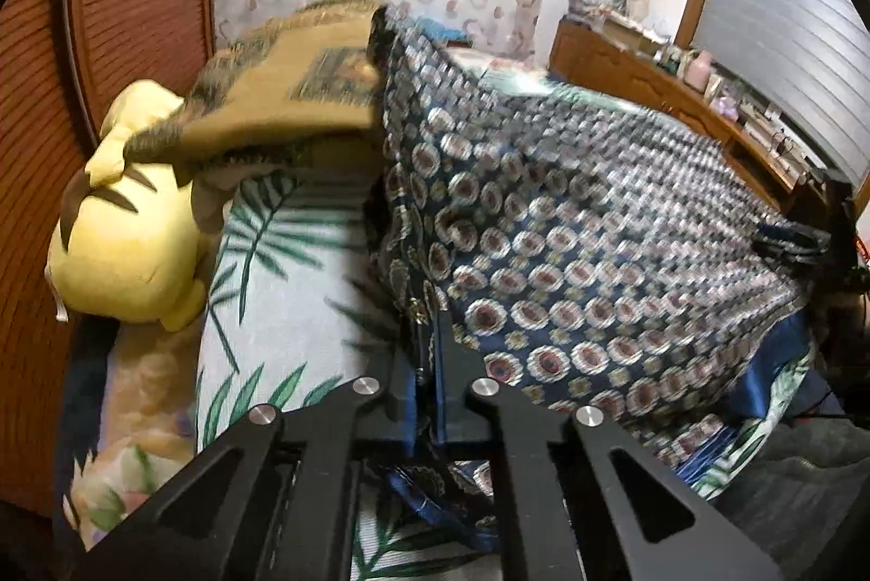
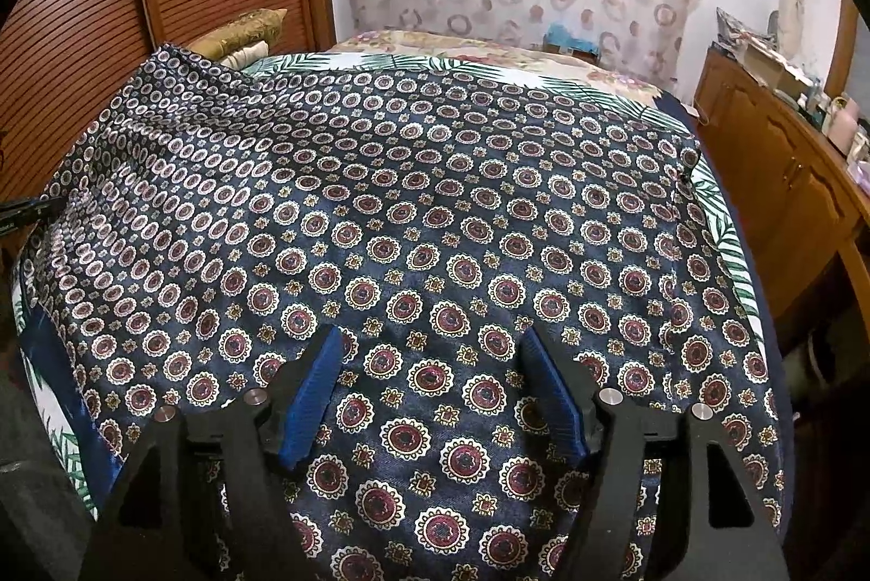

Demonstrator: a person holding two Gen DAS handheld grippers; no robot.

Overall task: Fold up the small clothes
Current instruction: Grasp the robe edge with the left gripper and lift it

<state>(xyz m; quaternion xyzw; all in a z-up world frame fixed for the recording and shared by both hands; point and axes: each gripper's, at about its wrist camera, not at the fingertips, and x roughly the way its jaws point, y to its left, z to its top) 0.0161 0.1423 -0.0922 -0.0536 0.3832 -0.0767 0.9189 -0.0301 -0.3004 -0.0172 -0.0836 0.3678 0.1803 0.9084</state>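
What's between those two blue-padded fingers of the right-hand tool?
Only the navy medallion-print cloth, lying flat beneath the open right gripper; nothing is pinched between the blue pads. The right wrist view shows this.

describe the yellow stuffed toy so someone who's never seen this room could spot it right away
Look along the slatted wooden wall beside the bed. The plush toy lies at its foot, partly under a tan cushion. It's the only bright yellow thing there, with dark brown markings.

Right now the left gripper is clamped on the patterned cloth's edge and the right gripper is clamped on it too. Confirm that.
Half right. The left gripper is shut on the patterned cloth, lifting its edge. The right gripper is not: the right wrist view shows its blue pads spread wide open above the cloth.
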